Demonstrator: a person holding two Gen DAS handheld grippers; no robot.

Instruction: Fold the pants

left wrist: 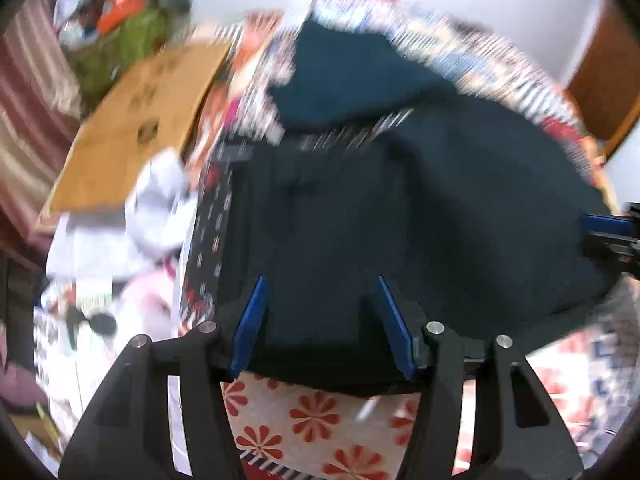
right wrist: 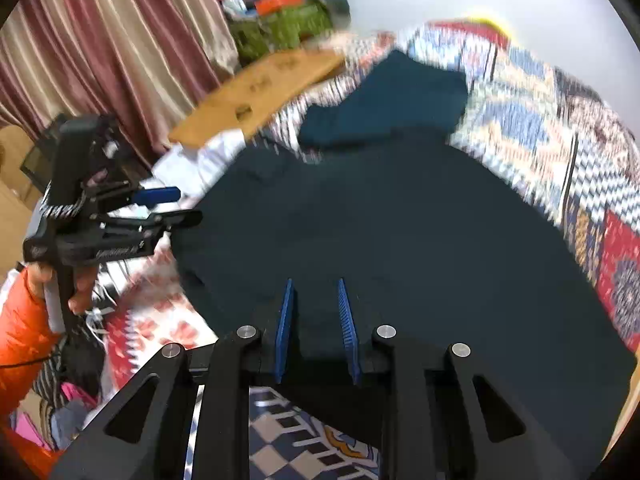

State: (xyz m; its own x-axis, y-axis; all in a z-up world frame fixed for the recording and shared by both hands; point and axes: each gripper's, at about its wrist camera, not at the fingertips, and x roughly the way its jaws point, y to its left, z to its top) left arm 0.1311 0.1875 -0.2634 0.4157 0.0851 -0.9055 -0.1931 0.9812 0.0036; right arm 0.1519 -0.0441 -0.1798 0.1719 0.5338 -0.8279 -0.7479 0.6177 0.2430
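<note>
A patterned quilt [right wrist: 532,128], patchworked in red, blue and white with red flower prints near its close edge, covers the bed and carries everything else. Spread across the middle of the quilt lie the dark navy pants [right wrist: 392,232], a broad flat mass of cloth whose near hem reaches right up to both tools. Beyond the pants' far edge, on the quilt, sits a teal folded garment [right wrist: 396,100], touching or slightly overlapping the pants; blur hides the exact boundary. Off the far left corner of the pants a flat brown cardboard sheet [right wrist: 256,92] lies tilted, and behind it, against striped maroon curtains [right wrist: 100,48], rises a heap of green and orange clutter [right wrist: 280,20] too smeared to identify. A pale white cloth [left wrist: 160,204] lies bunched just left of the pants. The left tool [left wrist: 320,320] stands at the pants' near left edge with its blue fingers [left wrist: 250,328] spread apart, cloth between them but not pinched; seen from the right wrist view it [right wrist: 176,208] points in from the left, gripped by a hand at an orange sleeve [right wrist: 20,332]. The right tool [right wrist: 316,328] meets the pants' near hem with its ribbed blue pads parted, the gap narrower, the dark cloth lying between them unclamped.
</note>
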